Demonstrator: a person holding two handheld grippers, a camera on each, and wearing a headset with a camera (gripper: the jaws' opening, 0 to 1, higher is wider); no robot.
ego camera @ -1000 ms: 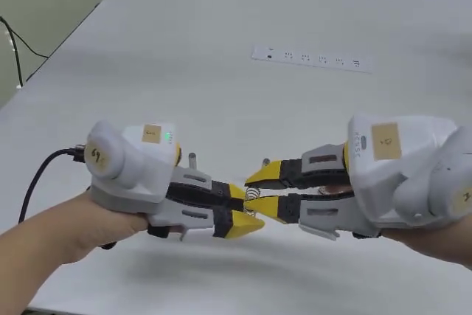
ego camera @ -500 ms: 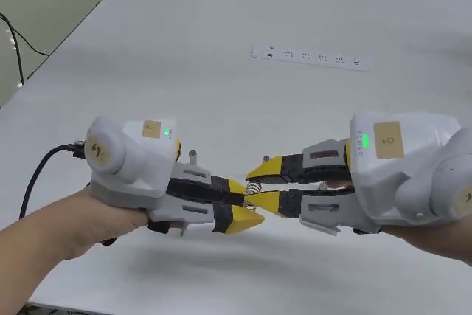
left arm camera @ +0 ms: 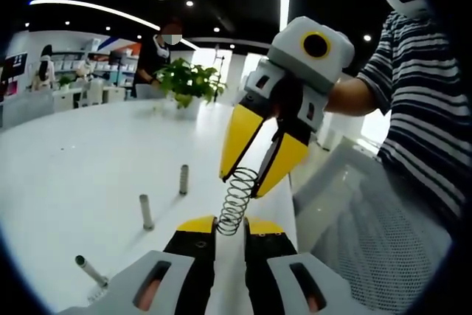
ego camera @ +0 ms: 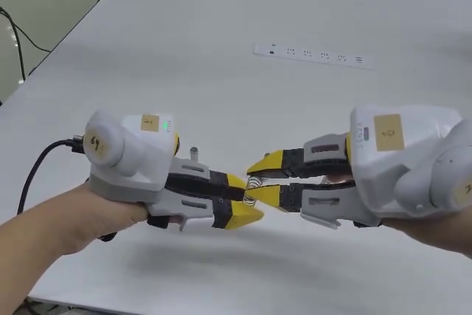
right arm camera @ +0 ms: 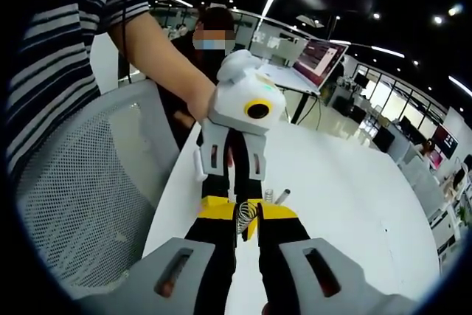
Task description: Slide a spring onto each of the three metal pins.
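Note:
A small steel spring hangs in the air between the two yellow-tipped grippers, which point at each other over the white table. My left gripper pinches the spring's near end. My right gripper meets it from the other side, its tips pressed around the far end. In the right gripper view the spring sits between my own jaws. Three upright metal pins stand bare on the table beyond the left gripper; one pin shows behind that gripper in the head view.
A white power strip lies at the far middle of the table. A black cable trails off the left gripper. A mesh chair stands at the table's near edge. People and a potted plant are farther off.
The right gripper's jaws have narrowed onto the spring's end since a second ago. Both grippers sit slightly lower in the picture, mostly from head movement.

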